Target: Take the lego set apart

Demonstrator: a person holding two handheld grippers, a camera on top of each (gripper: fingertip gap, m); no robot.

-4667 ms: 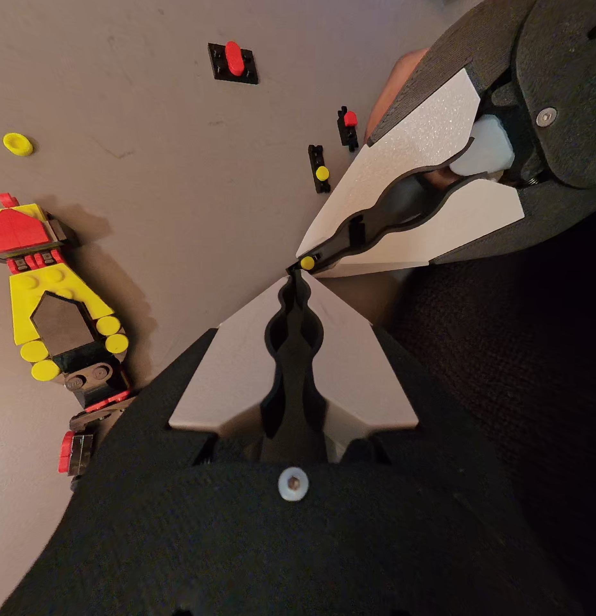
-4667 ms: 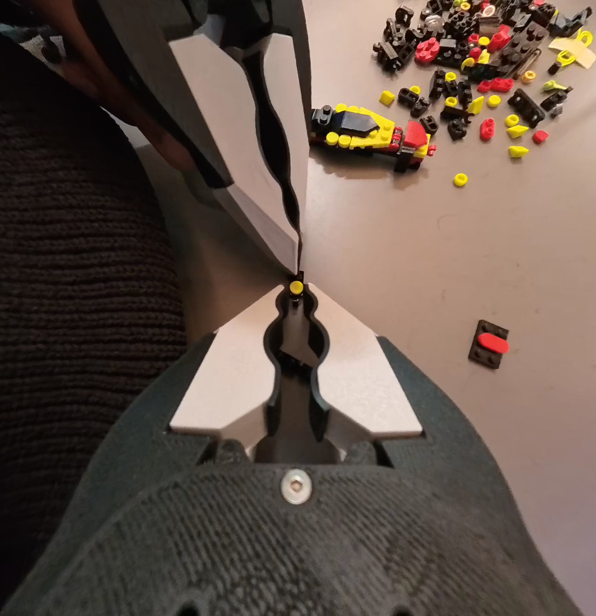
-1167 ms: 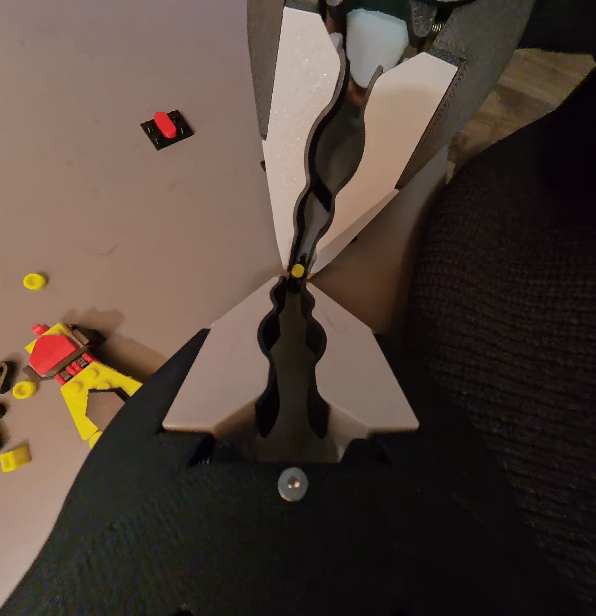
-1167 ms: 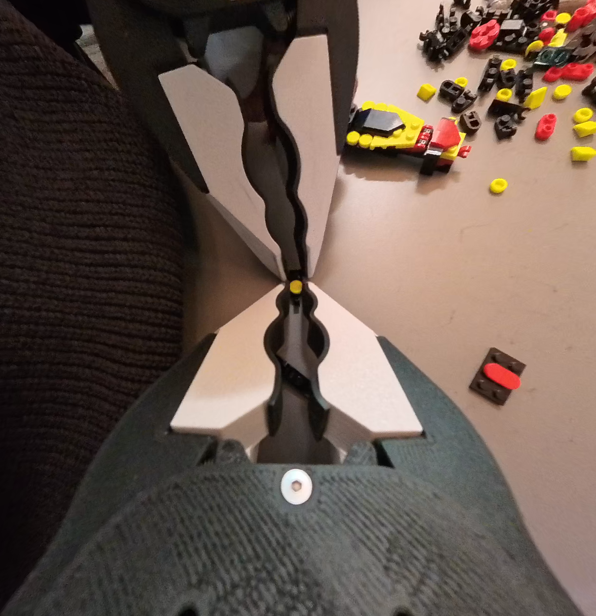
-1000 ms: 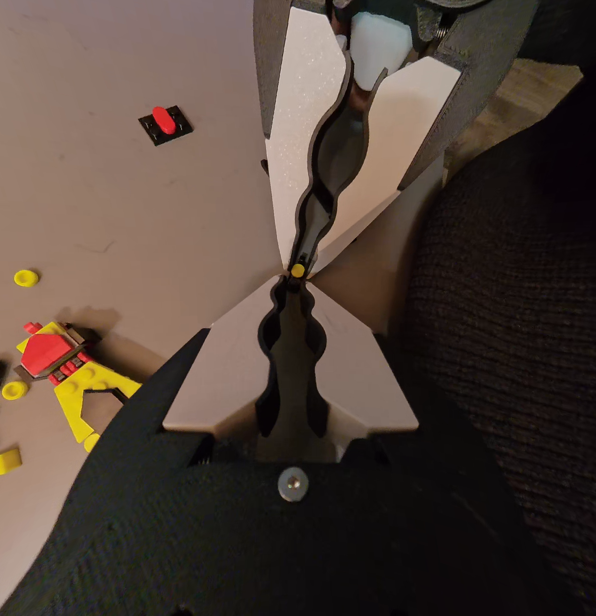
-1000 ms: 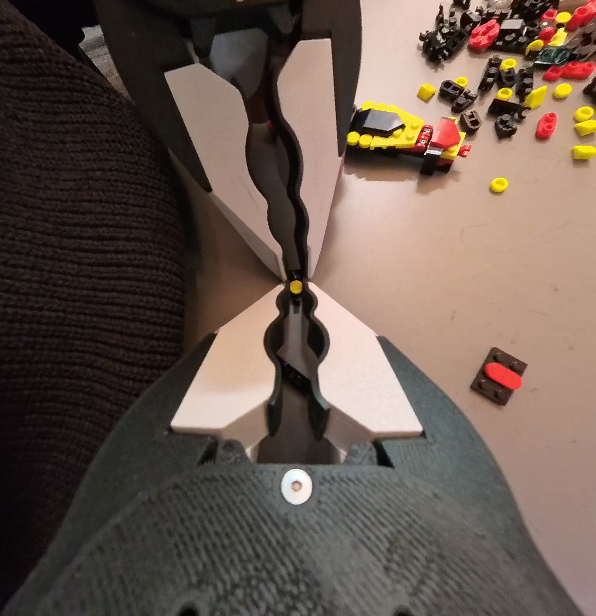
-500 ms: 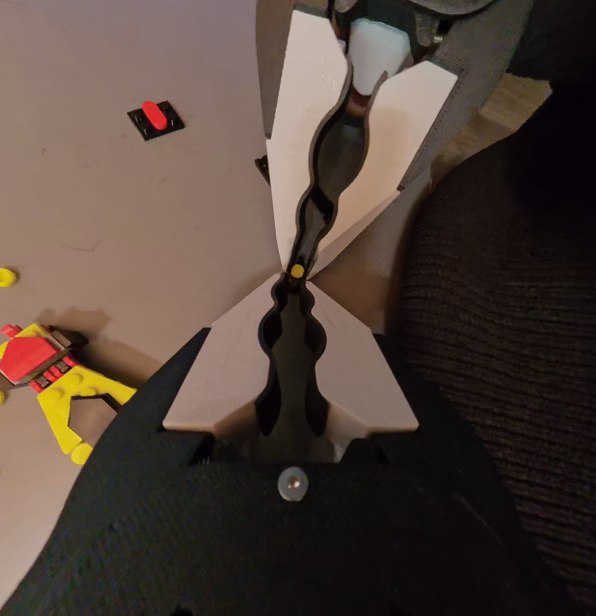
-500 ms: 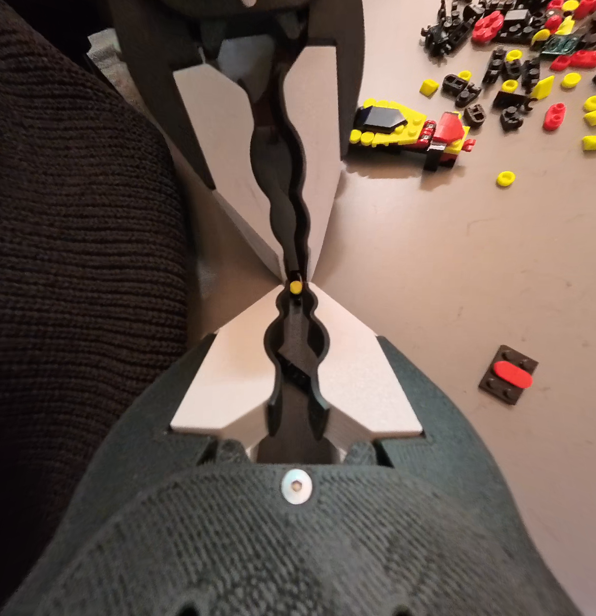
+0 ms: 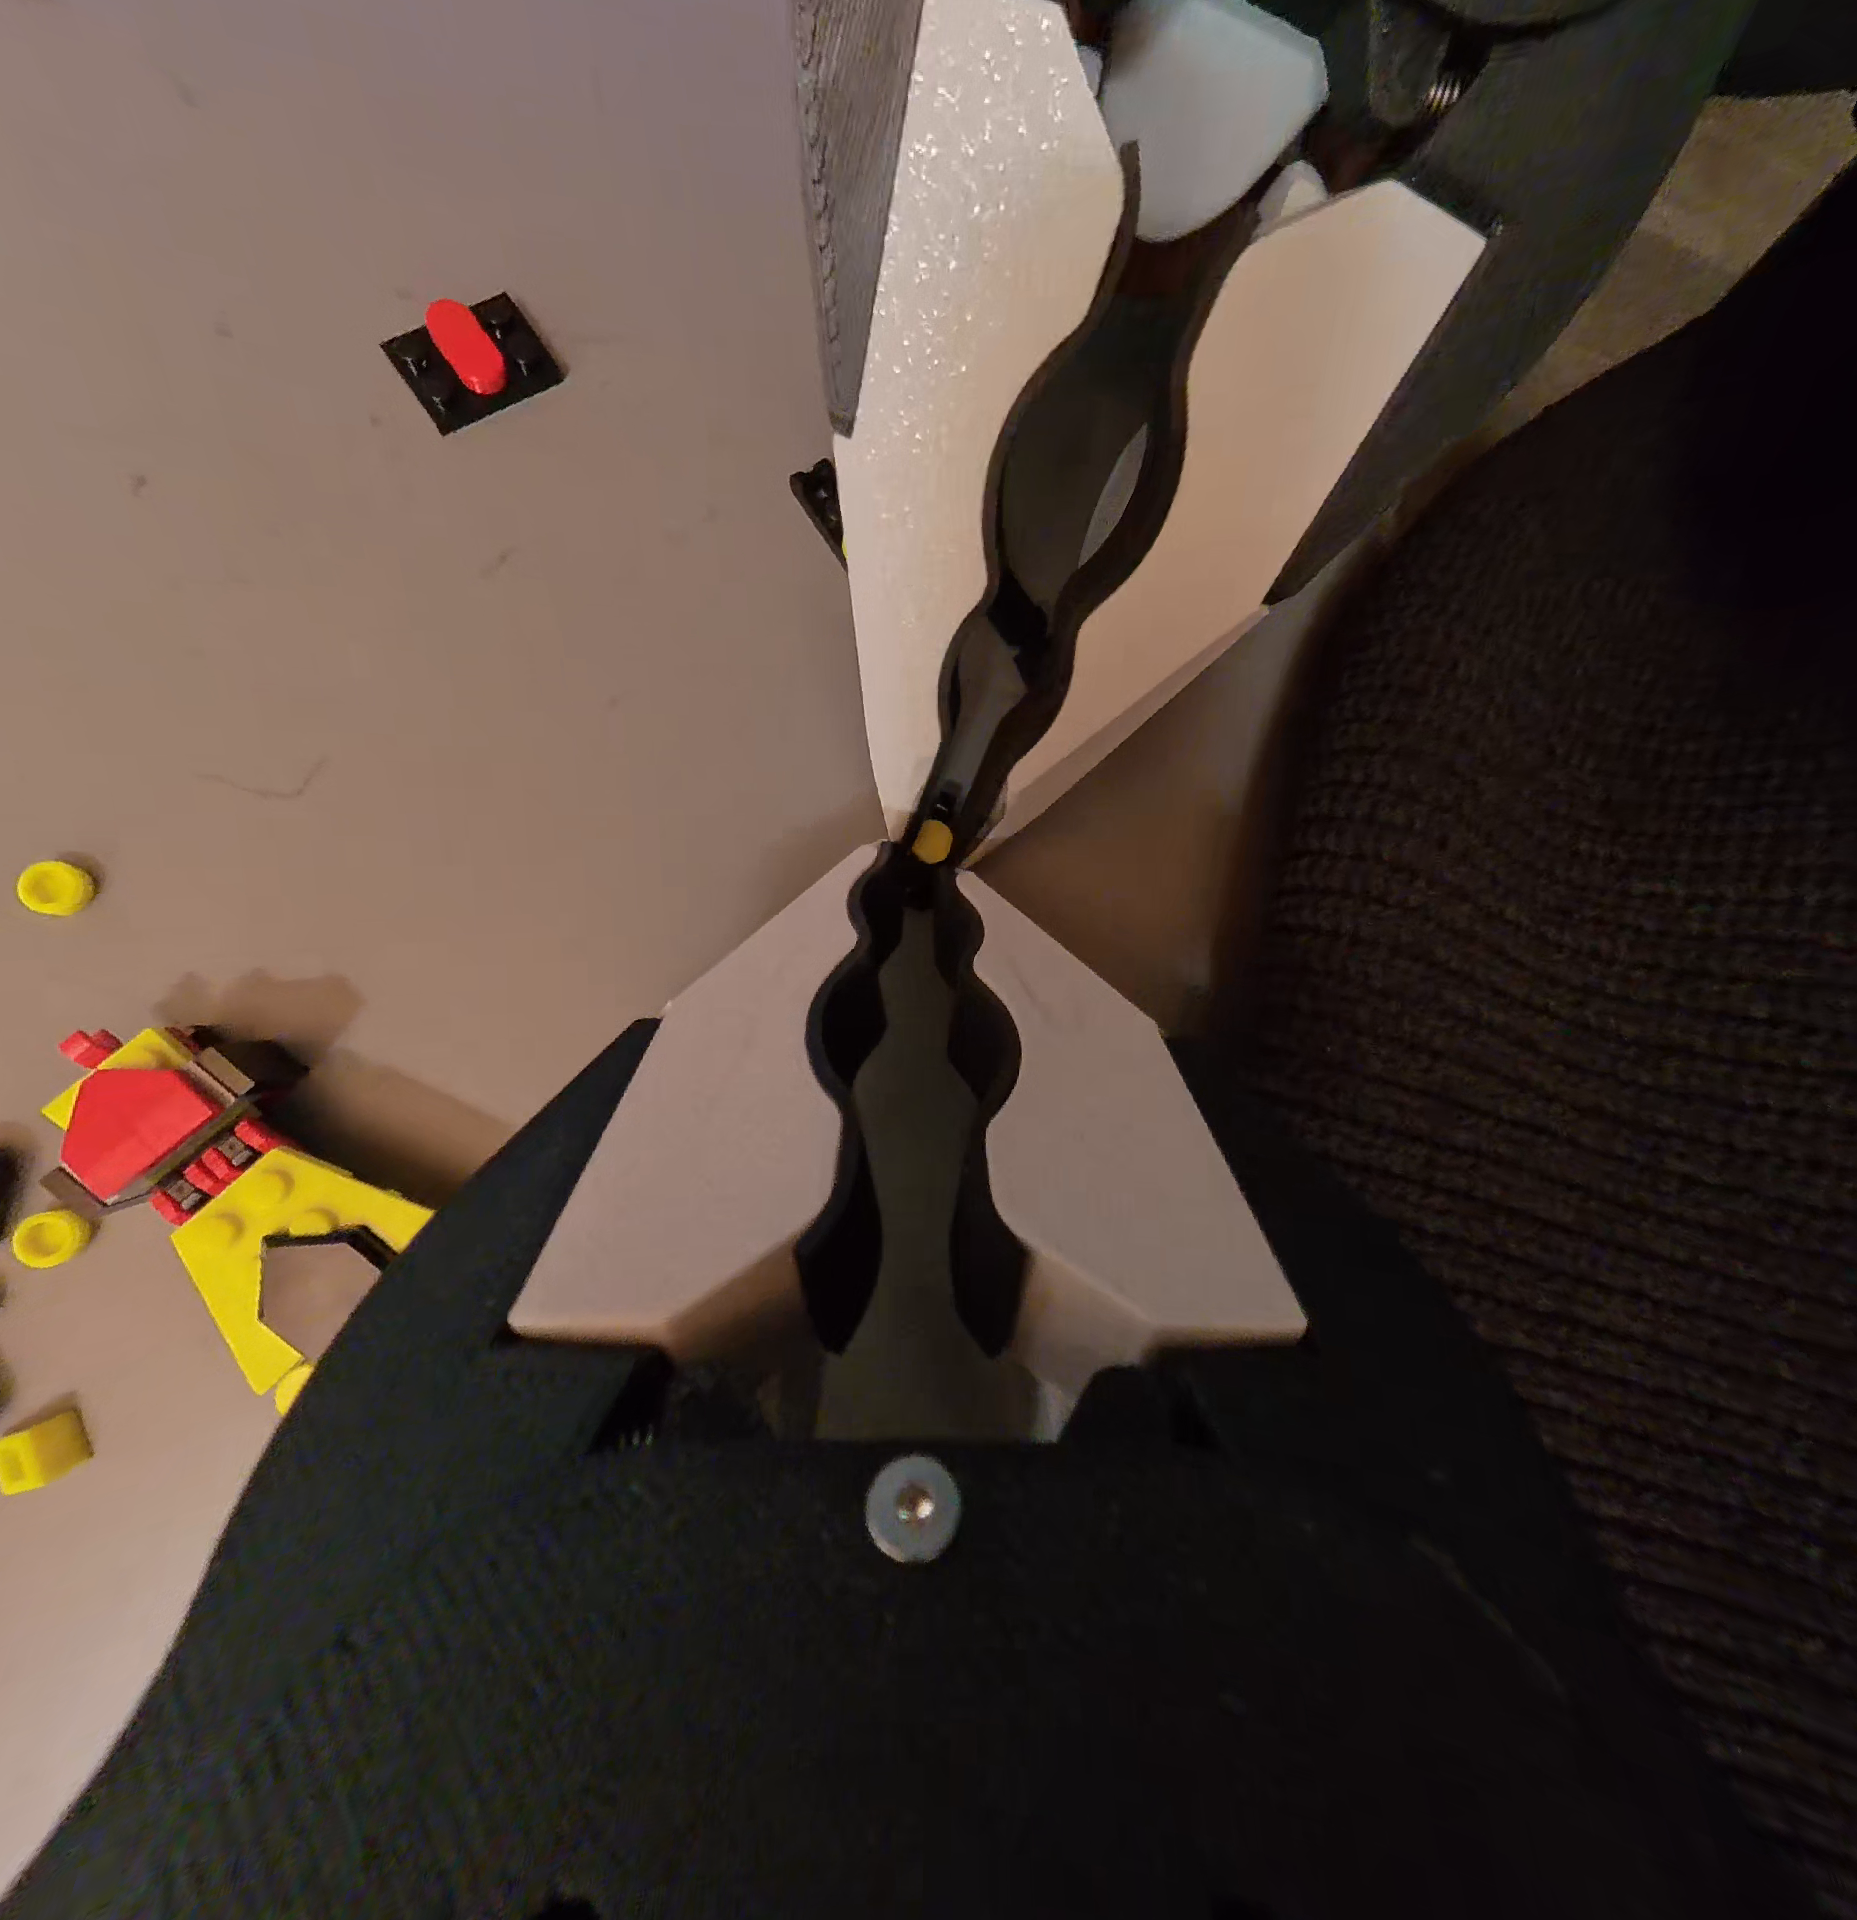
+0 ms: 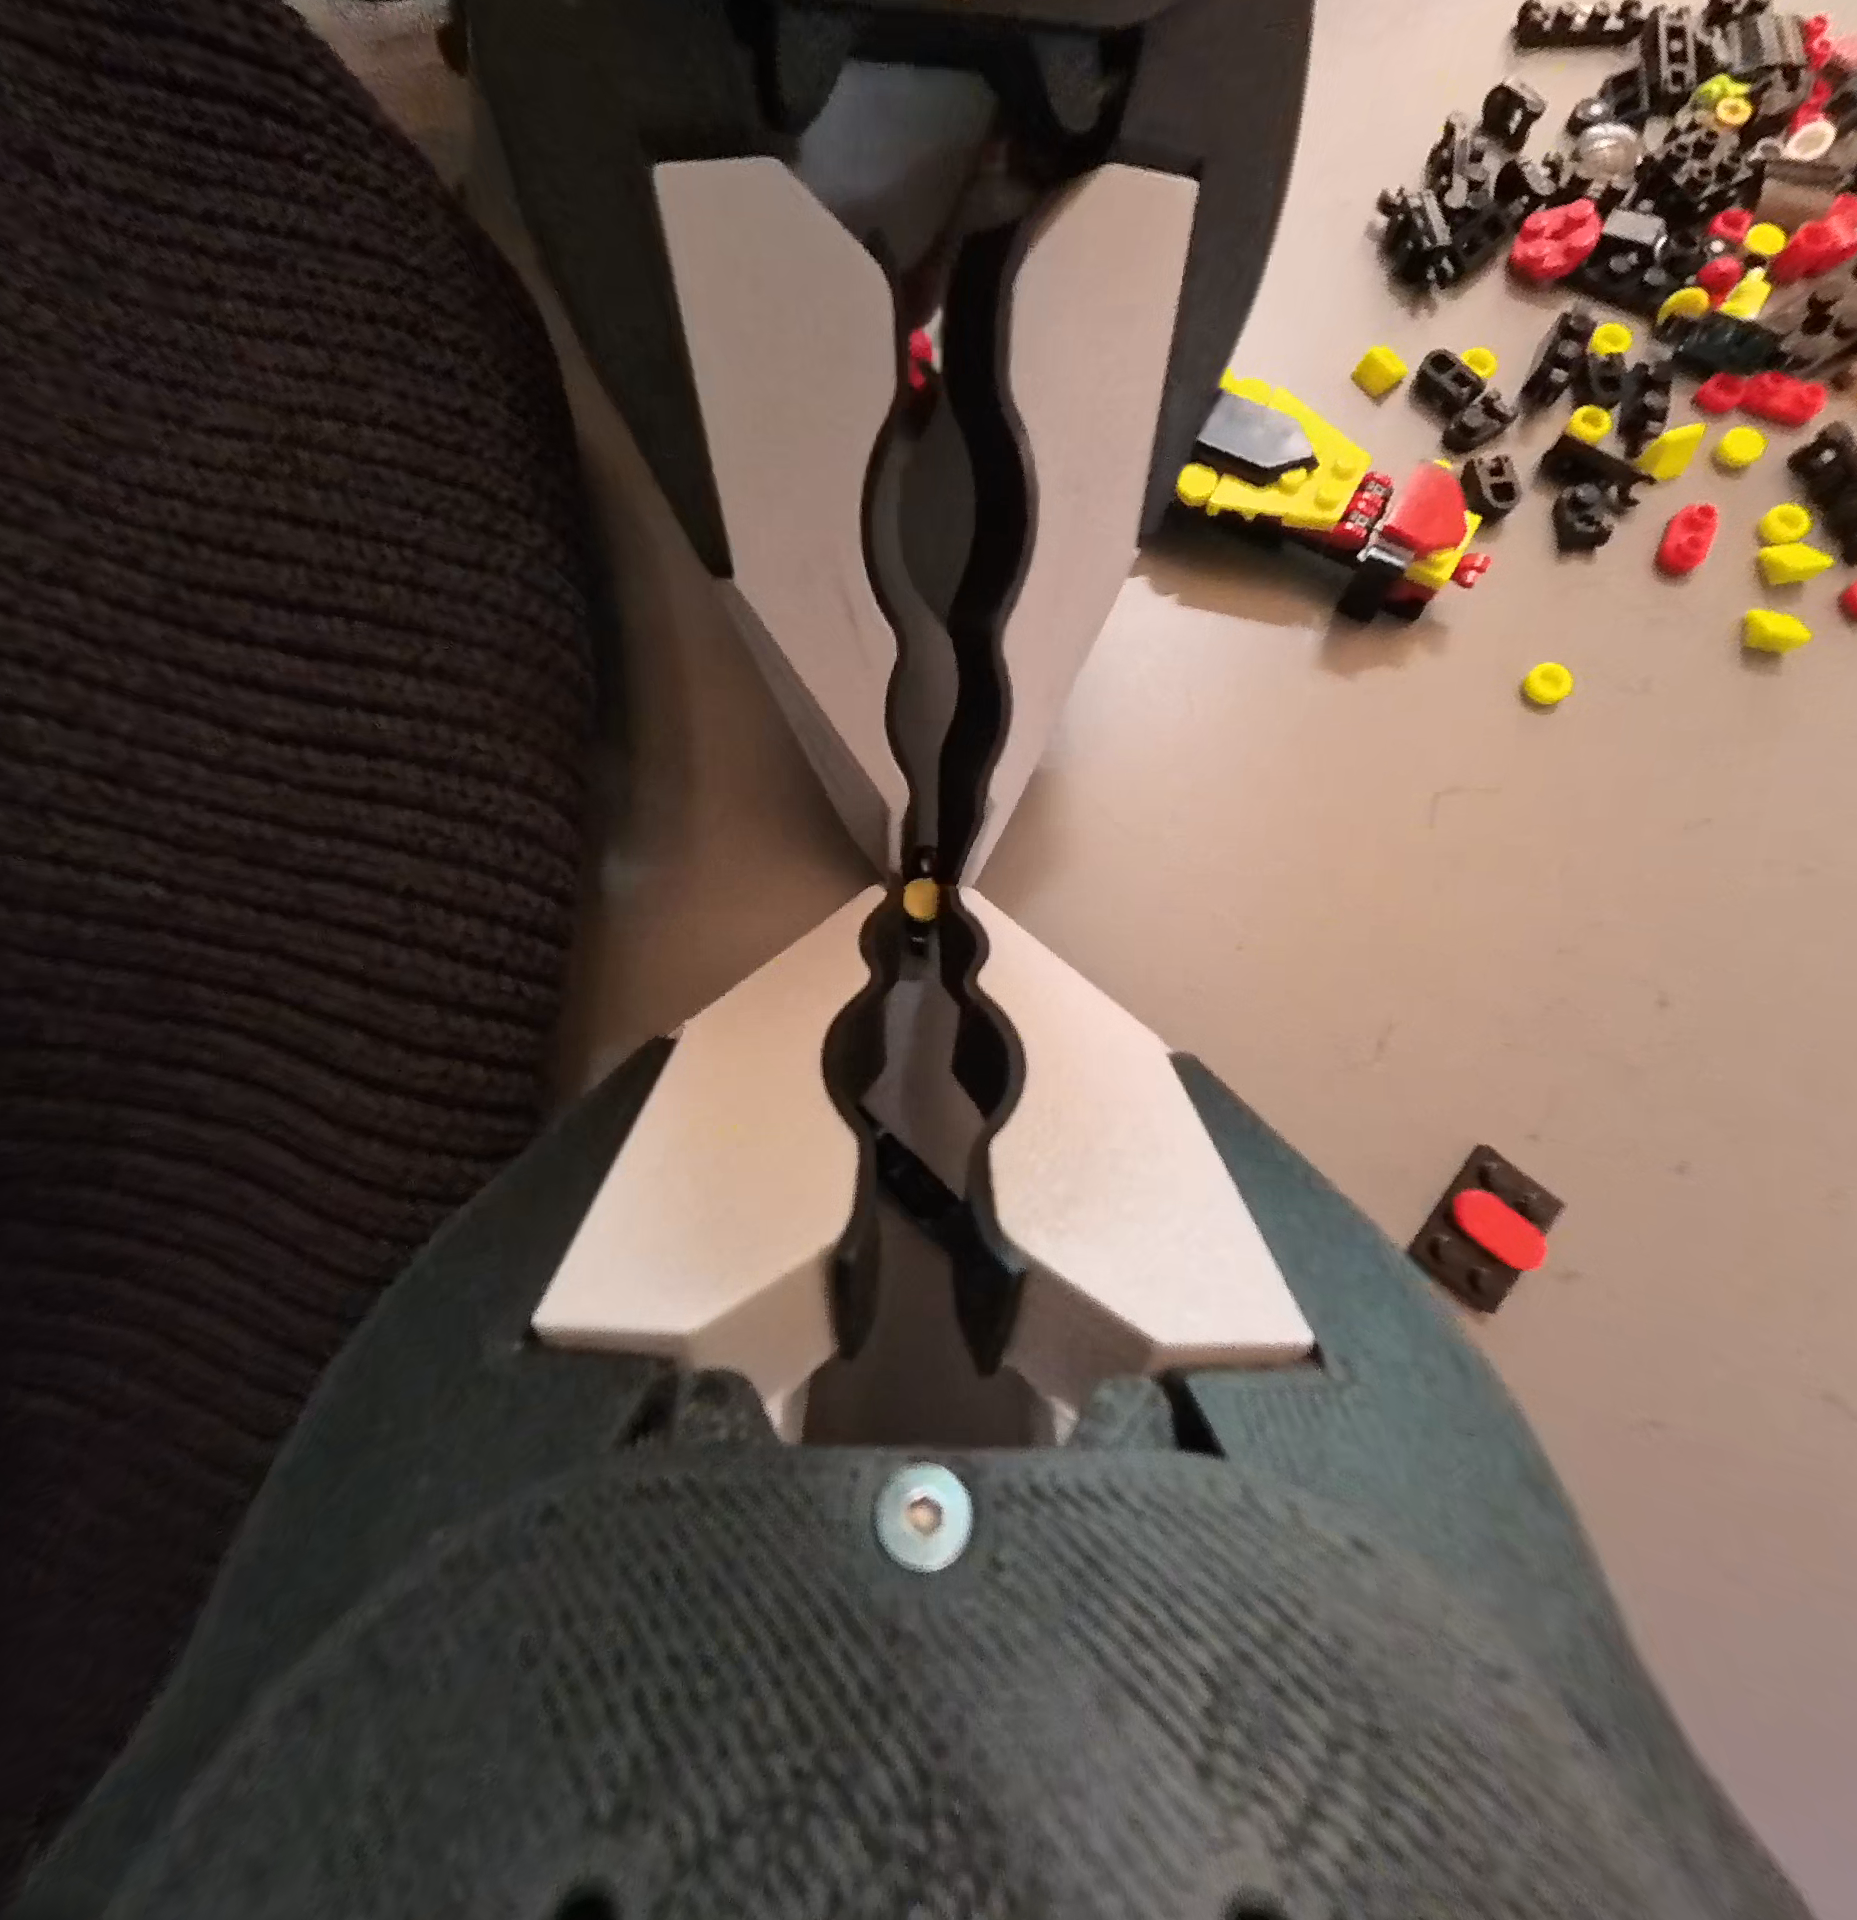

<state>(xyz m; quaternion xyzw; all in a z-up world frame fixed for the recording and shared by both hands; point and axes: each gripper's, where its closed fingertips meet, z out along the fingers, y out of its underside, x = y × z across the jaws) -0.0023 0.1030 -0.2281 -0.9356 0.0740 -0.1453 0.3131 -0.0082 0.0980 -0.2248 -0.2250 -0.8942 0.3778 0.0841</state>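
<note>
The lego set (image 10: 1329,499), a partly built yellow, black and red model, is seen lying on the grey desk (image 10: 1423,935) in the right wrist view, just beside a scatter of loose black, red and yellow pieces (image 10: 1672,312) toward the upper right. In the left wrist view the same model (image 9: 207,1174) is seen at the lower left, partly hidden behind the gripper body, with a yellow round piece (image 9: 56,888) lying apart from it. A small black piece with a yellow stud (image 9: 932,840) is held up off the desk between the two grippers, which meet tip to tip. The left gripper (image 9: 919,883) is shown with its jaws clenched on one end of this small piece, and the right gripper (image 10: 919,914) with its jaws clenched on the other end; the yellow stud (image 10: 920,898) sits right at the point where the two sets of tips touch. In each wrist view the other gripper is seen pointing toward the camera from above, the right gripper (image 9: 945,821) in the left wrist view and the left gripper (image 10: 924,862) in the right. A black square plate with a red oval tile (image 10: 1487,1226) on top is seen lying alone on the desk, well apart from the model. A dark knitted fabric (image 10: 228,727) fills the side of both views next to the grippers.
</note>
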